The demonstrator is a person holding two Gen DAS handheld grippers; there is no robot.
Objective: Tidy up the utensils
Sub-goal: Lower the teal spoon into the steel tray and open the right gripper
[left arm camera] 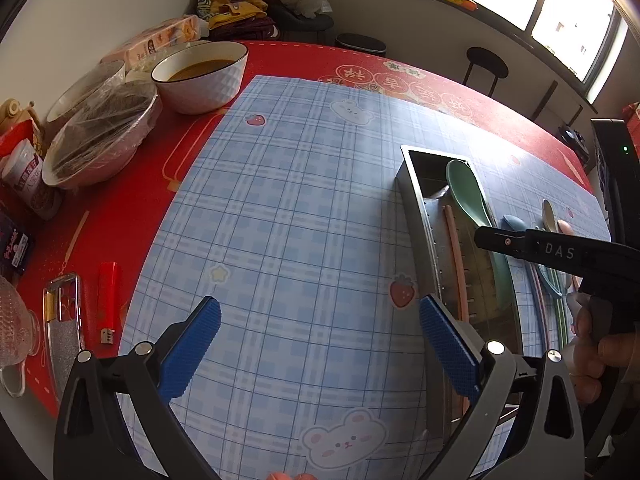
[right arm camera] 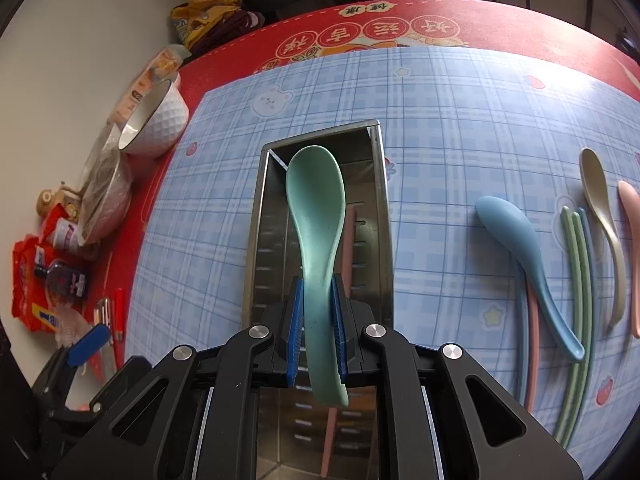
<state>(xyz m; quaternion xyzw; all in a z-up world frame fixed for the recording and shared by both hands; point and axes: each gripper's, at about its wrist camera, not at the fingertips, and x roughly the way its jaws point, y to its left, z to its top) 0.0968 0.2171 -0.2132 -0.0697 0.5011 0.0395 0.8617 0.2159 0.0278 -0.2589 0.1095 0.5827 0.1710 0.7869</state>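
Right gripper (right arm camera: 318, 332): ribbed blue jaws clamp the matte green spoon (right arm camera: 316, 208) at mid-handle, bowl over the steel bin (right arm camera: 256, 216). Pink chopstick (right arm camera: 349, 240) lies inside. Left gripper (left arm camera: 320, 344) jaws wide, empty, over bare plaid mat (left arm camera: 300, 200).

Green spoon (right arm camera: 316, 216): handle mid-section hidden btwn right gripper (right arm camera: 317, 332) pads.
Pink chopstick (right arm camera: 349, 240) in steel holder (right arm camera: 256, 216): mostly behind spoon and gripper.
Pink spoon (right arm camera: 631, 248): cut off by right edge.
Wrapped bowl (left arm camera: 102, 136): contents unreadable under film.
Packet (right arm camera: 34, 284) far left: print too small to read.
Person's hand (left arm camera: 596, 352): partly cut off at the right edge in left wrist view.
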